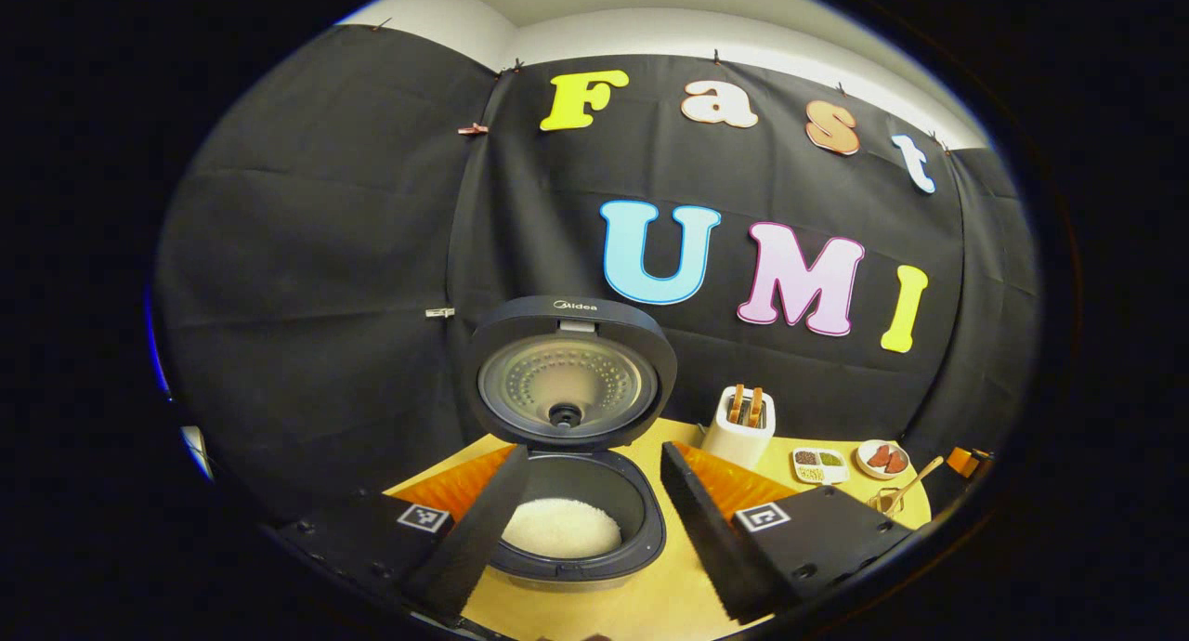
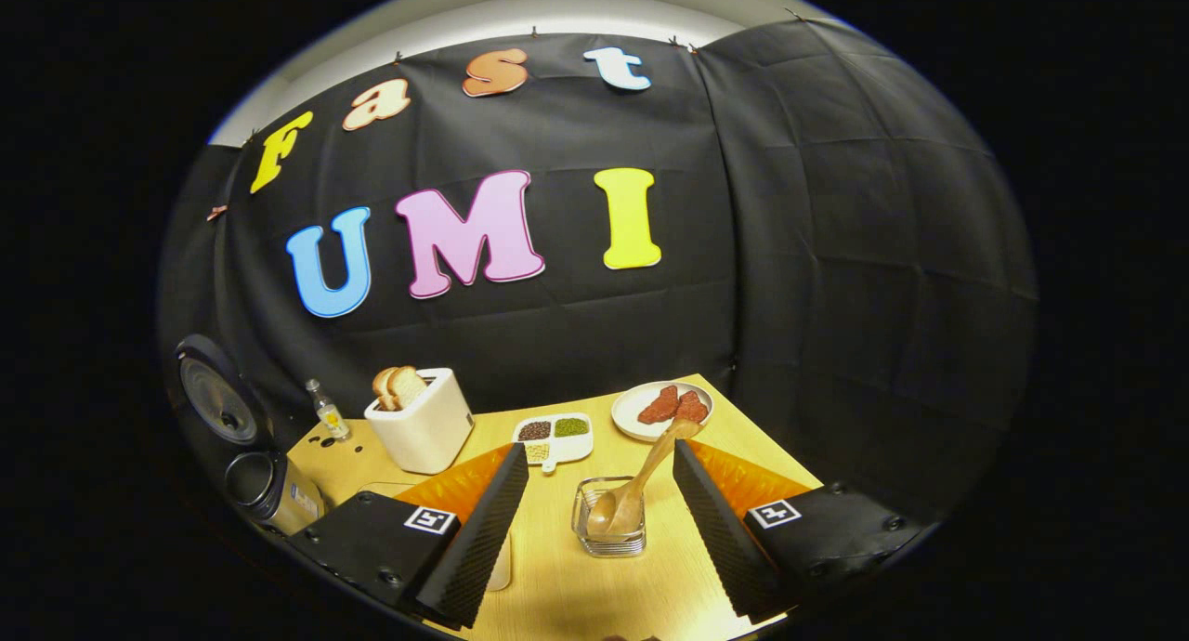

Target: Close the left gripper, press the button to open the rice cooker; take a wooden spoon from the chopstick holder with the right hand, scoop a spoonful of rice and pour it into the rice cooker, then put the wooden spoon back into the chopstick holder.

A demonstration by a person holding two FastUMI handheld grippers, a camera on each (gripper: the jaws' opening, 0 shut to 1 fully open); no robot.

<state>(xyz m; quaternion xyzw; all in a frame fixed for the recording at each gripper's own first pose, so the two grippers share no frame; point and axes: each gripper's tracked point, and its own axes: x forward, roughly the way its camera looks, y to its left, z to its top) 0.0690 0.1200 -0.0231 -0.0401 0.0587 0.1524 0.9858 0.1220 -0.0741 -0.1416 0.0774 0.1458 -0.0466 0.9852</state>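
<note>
The dark rice cooker (image 1: 641, 529) stands open on the wooden table, its lid (image 1: 567, 381) tipped upright and white rice (image 1: 562, 528) lying in the pot. My left gripper (image 1: 592, 455) is open, its two fingers framing the pot from just in front. A wooden spoon (image 2: 641, 474) leans in a clear glass holder (image 2: 610, 525), bowl end down. My right gripper (image 2: 599, 455) is open with the holder between and slightly beyond its fingers, touching nothing. The spoon (image 1: 915, 483) and holder (image 1: 884, 502) also appear far right in the left gripper view. The open cooker (image 2: 246, 455) is at the left edge in the right gripper view.
A white toaster (image 2: 420, 418) holding bread slices stands behind, with a small bottle (image 2: 327, 411) to its left. A compartment dish (image 2: 553, 437) of grains and a plate (image 2: 632, 416) with red slices sit near the back. A pale object (image 2: 502, 562) is mostly hidden beside the right gripper's left finger.
</note>
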